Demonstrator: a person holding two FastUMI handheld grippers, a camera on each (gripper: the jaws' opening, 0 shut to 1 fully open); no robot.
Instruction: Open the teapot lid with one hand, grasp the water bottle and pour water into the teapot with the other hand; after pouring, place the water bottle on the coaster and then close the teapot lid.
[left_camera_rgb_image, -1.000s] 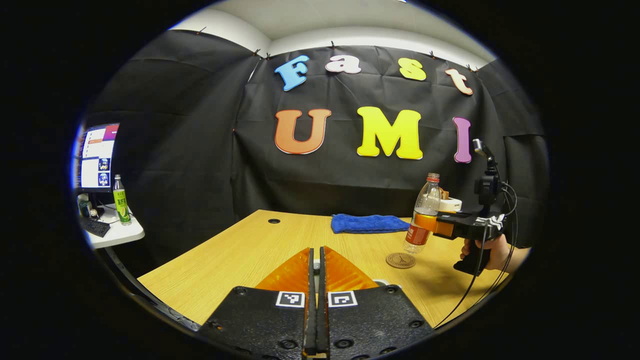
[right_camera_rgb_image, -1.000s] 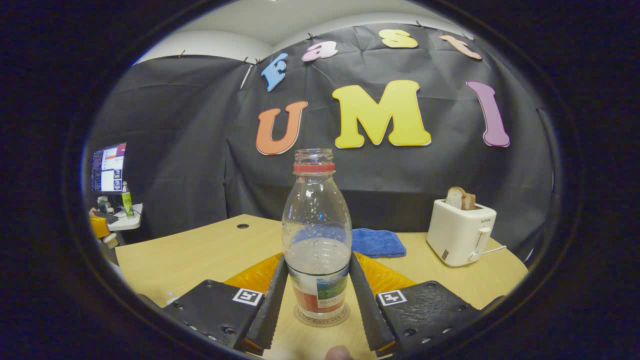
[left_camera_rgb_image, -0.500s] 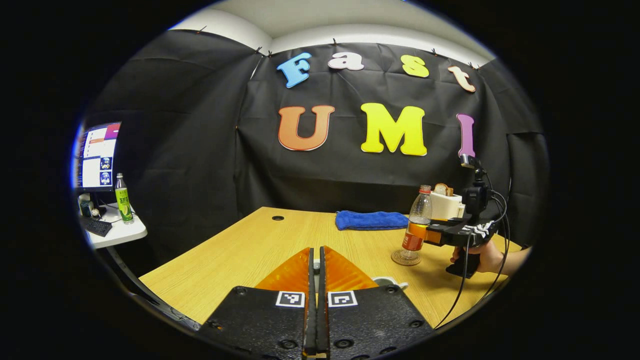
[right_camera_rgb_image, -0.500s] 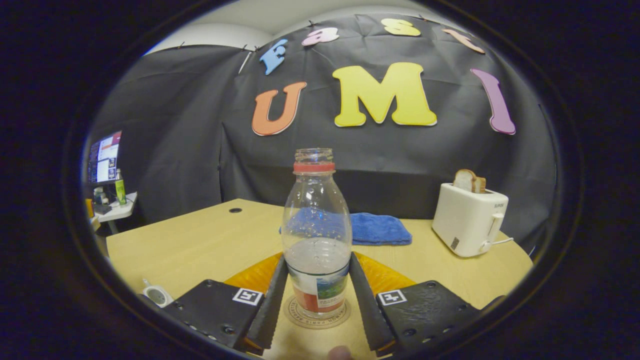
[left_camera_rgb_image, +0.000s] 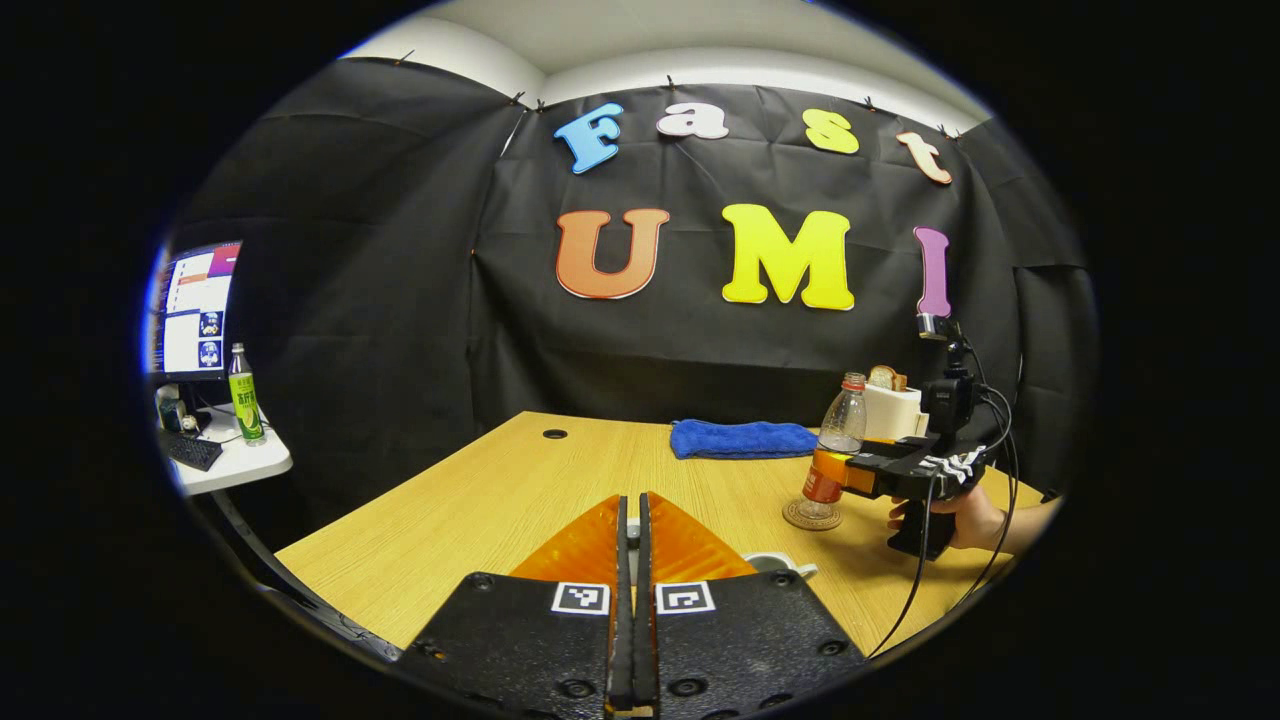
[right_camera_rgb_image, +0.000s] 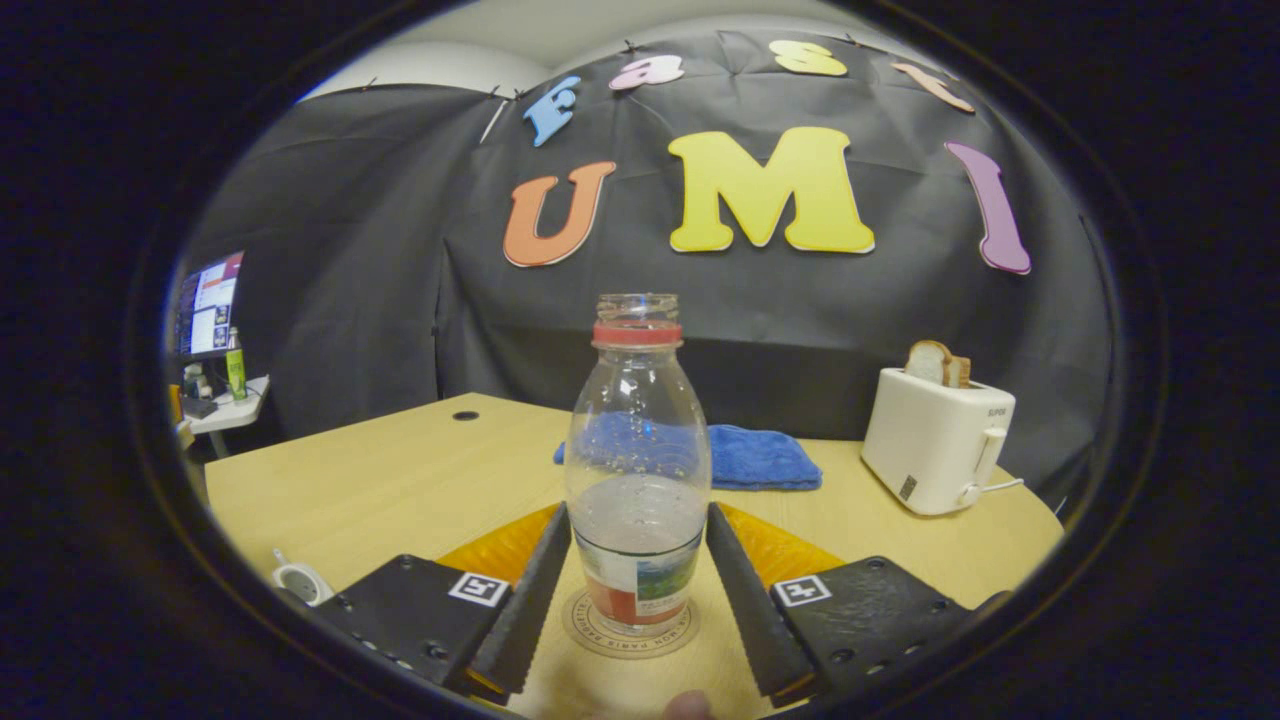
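- The water bottle (right_camera_rgb_image: 637, 470) stands on the round coaster (right_camera_rgb_image: 600, 632), near the front of the table (right_camera_rgb_image: 400, 490).
- The bottle stands straight up. Its long way runs from top to bottom, and its open mouth points at the ceiling. It has no cap. There is some water in the lower part.
- The right gripper (right_camera_rgb_image: 637, 515) has one finger on each side of the bottle, low down by the label. The fingers are right up against it or just off it. I cannot tell if they squeeze it.
- The left gripper (left_camera_rgb_image: 630, 505) has its fingers closed tight together. I see nothing between them.
- A small white thing (left_camera_rgb_image: 780, 565) peeks out behind the left gripper. It may be the teapot, but I cannot be sure.
- What could go wrong: if the right gripper pulls back crooked, a finger can bump the bottle. The bottle is tall and thin, so it can tip over.
- With no cap on, a tip means water on the table.
- The lid step looks not done yet. A lid put on crooked could slide off.
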